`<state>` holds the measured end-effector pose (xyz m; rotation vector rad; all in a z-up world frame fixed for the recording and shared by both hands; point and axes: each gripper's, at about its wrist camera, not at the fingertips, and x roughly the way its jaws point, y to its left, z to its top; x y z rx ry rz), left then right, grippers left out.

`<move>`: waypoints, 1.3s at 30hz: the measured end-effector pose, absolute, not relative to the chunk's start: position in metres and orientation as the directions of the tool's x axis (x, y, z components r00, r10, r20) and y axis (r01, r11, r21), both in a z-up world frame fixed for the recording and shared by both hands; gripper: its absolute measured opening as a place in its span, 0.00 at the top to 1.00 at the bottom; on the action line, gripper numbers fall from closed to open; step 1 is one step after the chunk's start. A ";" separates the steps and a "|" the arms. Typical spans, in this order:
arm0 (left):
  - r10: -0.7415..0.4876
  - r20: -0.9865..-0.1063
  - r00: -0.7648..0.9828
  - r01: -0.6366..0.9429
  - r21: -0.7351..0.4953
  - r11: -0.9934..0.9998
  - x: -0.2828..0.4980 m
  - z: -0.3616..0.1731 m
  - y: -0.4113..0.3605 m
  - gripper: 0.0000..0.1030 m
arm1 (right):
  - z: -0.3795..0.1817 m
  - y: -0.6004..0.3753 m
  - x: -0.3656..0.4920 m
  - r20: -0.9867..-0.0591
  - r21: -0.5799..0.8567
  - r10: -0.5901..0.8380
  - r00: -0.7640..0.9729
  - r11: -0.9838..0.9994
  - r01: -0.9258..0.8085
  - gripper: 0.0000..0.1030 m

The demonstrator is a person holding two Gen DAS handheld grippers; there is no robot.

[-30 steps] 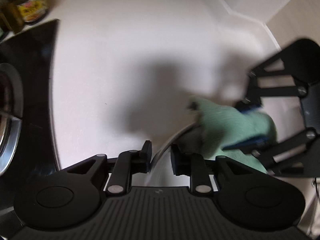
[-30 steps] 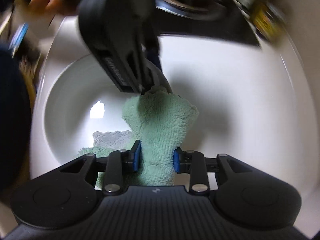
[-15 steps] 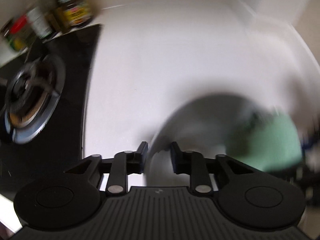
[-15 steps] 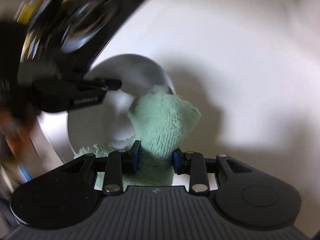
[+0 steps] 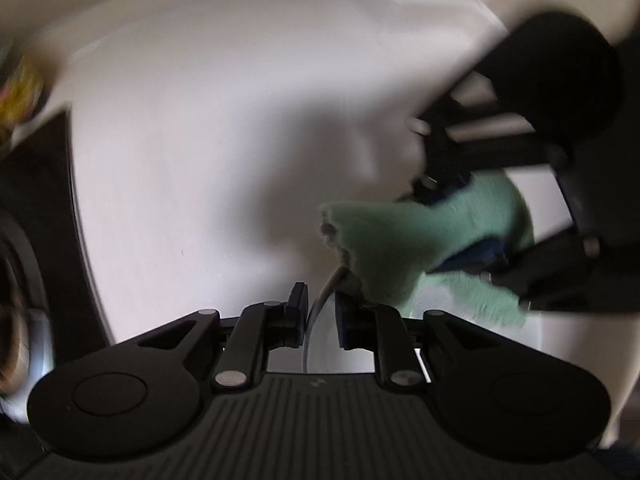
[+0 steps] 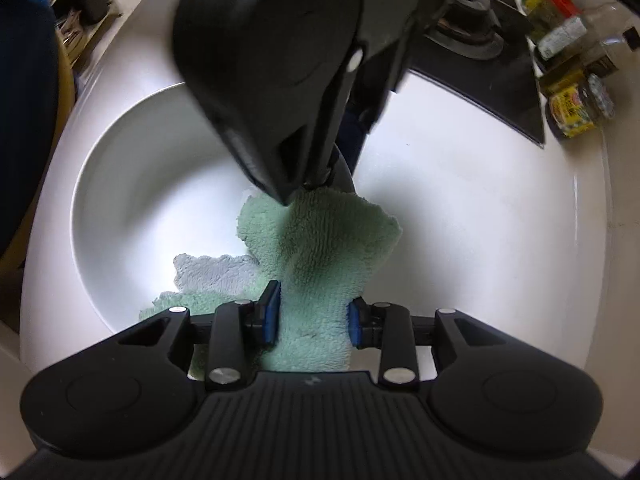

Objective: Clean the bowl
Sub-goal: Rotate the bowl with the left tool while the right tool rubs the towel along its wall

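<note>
One white bowl (image 6: 132, 184) sits on the white worktop (image 6: 480, 220). The left gripper (image 5: 318, 312) pinches its rim between its jaws. The right gripper (image 6: 312, 316) clamps one green cloth (image 6: 320, 248) inside the bowl. Several jars (image 6: 572, 108) stand beside one stove (image 6: 480, 60).

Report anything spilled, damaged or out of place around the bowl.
Nothing stands out. The left claw grips the white ceramic bowl by its rim, the right claw is shut on the green terry cloth inside it, and no spill or crack shows on the white countertop.
</note>
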<state>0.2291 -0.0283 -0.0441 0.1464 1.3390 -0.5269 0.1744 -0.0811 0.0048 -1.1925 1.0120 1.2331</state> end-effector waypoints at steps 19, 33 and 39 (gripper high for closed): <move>-0.024 -0.892 0.451 0.175 0.062 0.983 0.168 -0.056 -0.040 0.63 | 0.003 -0.167 0.113 -0.908 0.368 0.392 0.147 0.915 -0.162 0.72; -0.059 -0.919 0.390 0.478 0.147 0.866 0.190 -0.047 -0.063 0.76 | 0.004 -0.098 0.152 -0.956 -0.251 0.179 0.231 -0.102 -0.963 0.71; -0.070 -0.899 0.433 0.404 0.124 0.906 0.194 -0.051 -0.053 0.69 | 0.007 -0.098 0.150 -0.942 -0.268 0.218 0.254 -0.036 -0.963 0.71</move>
